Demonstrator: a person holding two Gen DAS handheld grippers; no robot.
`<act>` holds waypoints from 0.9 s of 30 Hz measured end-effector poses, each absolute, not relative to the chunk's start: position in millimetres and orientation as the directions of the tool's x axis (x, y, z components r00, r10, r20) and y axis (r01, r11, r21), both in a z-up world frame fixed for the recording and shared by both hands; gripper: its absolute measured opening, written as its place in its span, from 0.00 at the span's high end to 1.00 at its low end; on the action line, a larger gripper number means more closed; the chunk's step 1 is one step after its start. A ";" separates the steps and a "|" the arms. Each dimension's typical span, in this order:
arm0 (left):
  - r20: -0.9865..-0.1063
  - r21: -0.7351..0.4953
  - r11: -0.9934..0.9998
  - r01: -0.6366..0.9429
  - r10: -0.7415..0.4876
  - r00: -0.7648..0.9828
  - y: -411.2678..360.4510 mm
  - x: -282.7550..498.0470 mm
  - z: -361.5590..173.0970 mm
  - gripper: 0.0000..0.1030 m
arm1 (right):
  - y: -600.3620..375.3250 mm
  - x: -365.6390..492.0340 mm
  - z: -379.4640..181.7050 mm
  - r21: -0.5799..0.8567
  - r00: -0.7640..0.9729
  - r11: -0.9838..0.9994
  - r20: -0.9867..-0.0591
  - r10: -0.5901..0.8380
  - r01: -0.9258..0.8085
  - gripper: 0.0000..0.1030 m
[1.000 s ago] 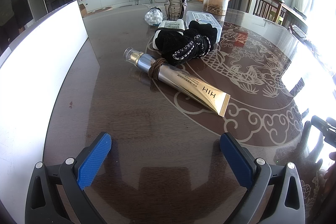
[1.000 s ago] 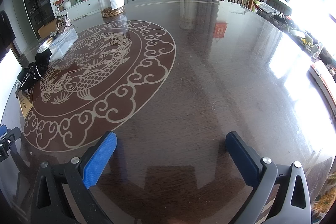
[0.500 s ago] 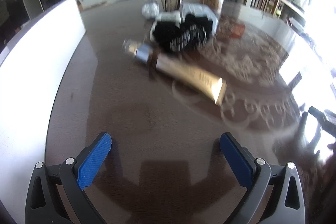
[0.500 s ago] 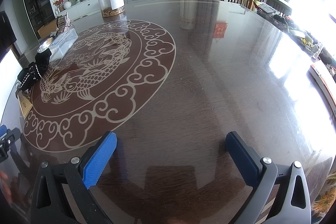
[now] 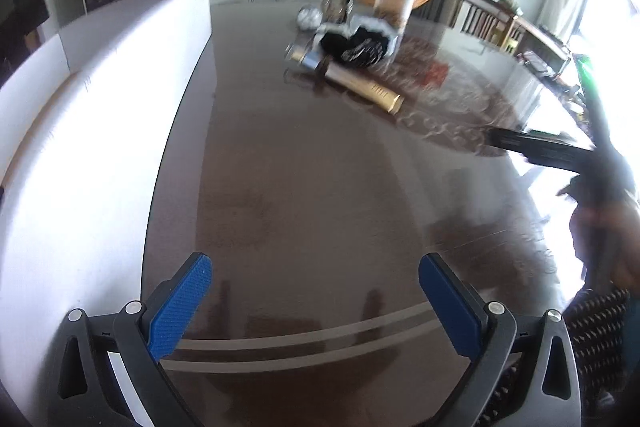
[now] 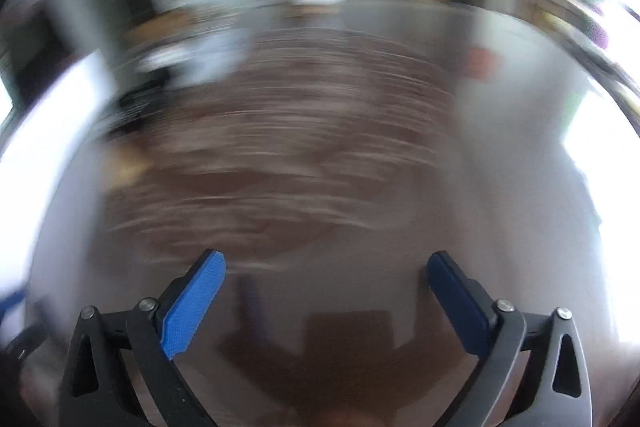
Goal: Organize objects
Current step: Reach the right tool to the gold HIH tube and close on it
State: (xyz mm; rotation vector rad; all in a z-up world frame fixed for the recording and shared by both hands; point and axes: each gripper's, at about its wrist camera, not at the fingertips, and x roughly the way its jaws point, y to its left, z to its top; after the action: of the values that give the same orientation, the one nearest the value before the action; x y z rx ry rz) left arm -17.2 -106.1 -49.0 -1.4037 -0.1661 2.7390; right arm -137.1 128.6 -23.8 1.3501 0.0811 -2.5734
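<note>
A gold cosmetic tube (image 5: 360,87) with a silver cap lies far ahead on the dark wooden table (image 5: 300,207), a brown band around it. Behind it sits a black glove (image 5: 356,45) on white boxes, with a clear jar (image 5: 394,5) and a white ball (image 5: 309,17) beyond. My left gripper (image 5: 314,291) is open and empty above the table's near edge. My right gripper (image 6: 326,289) is open and empty over the table; its view is heavily motion-blurred. The right gripper's black body (image 5: 536,151) shows at the right of the left wrist view.
A large white board (image 5: 100,115) runs along the table's left side. The table's front rim (image 5: 300,343) lies between my left fingers. A carved dragon pattern (image 5: 452,99) covers the table's middle. Chairs and a TV cabinet stand beyond the table.
My left gripper has pulled back toward the table's near edge, so the objects look farther away. My right gripper is moving fast, blurring its view, and has swung toward the left.
</note>
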 end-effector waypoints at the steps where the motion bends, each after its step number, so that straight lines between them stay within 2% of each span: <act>1: -0.799 -0.139 -0.990 -0.015 0.122 -0.588 -103.9 -16.7 -46.1 0.00 | 98.6 -138.5 -16.8 0.015 -0.552 -0.948 -0.810 -0.197 0.317 0.02; 4: -0.799 -0.164 -0.986 -0.027 0.149 -0.582 -96.2 -17.1 -41.5 0.00 | 13.3 -159.4 -6.7 -0.021 -0.499 -0.866 -0.824 -0.269 0.500 0.04; 9: -0.810 -0.165 -0.986 -0.033 0.155 -0.565 -90.9 -8.1 -42.1 0.00 | -86.3 -205.0 -19.6 -0.070 -0.416 -0.798 -0.878 -0.235 0.598 0.12; 10: -0.812 -0.169 -0.985 -0.041 0.163 -0.561 -90.2 -7.0 -42.6 0.00 | -97.9 -210.6 -25.2 -0.071 -0.389 -0.786 -0.893 -0.224 0.614 0.24; 11: -0.810 -0.168 -0.985 -0.050 0.167 -0.562 -89.6 -6.3 -43.0 0.00 | -104.1 -212.8 -29.1 -0.078 -0.379 -0.777 -0.901 -0.213 0.624 0.27; 12: -0.809 -0.163 -0.985 -0.054 0.165 -0.564 -90.0 -4.3 -43.1 0.00 | -107.8 -213.9 -29.4 -0.062 -0.384 -0.776 -0.892 -0.238 0.627 0.42; 13: -0.810 -0.155 -0.986 -0.055 0.159 -0.565 -89.5 -5.0 -44.5 0.00 | -107.1 -215.6 -29.4 -0.056 -0.382 -0.780 -0.892 -0.241 0.623 0.63; 15: -0.815 -0.153 -0.987 -0.054 0.157 -0.558 -88.1 -9.2 -47.5 0.00 | -96.9 -215.0 -28.2 0.005 -0.358 -0.793 -0.890 -0.281 0.609 0.75; 20: -0.817 -0.182 -0.981 -0.063 0.186 -0.545 -83.6 -17.7 -52.0 0.00 | -44.8 -185.8 -30.1 0.005 -0.410 -0.830 -0.868 -0.281 0.558 0.75; 27: -0.827 -0.157 -0.984 -0.083 0.177 -0.533 -73.9 -28.0 -57.7 0.00 | 64.7 -136.3 -32.0 -0.068 -0.545 -0.918 -0.820 -0.171 0.391 0.75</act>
State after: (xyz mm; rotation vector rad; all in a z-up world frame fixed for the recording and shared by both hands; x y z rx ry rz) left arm -28.0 -73.9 -57.7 -1.4329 -0.1473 2.6233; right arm -136.3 64.7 -32.0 1.2805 0.3491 -2.4849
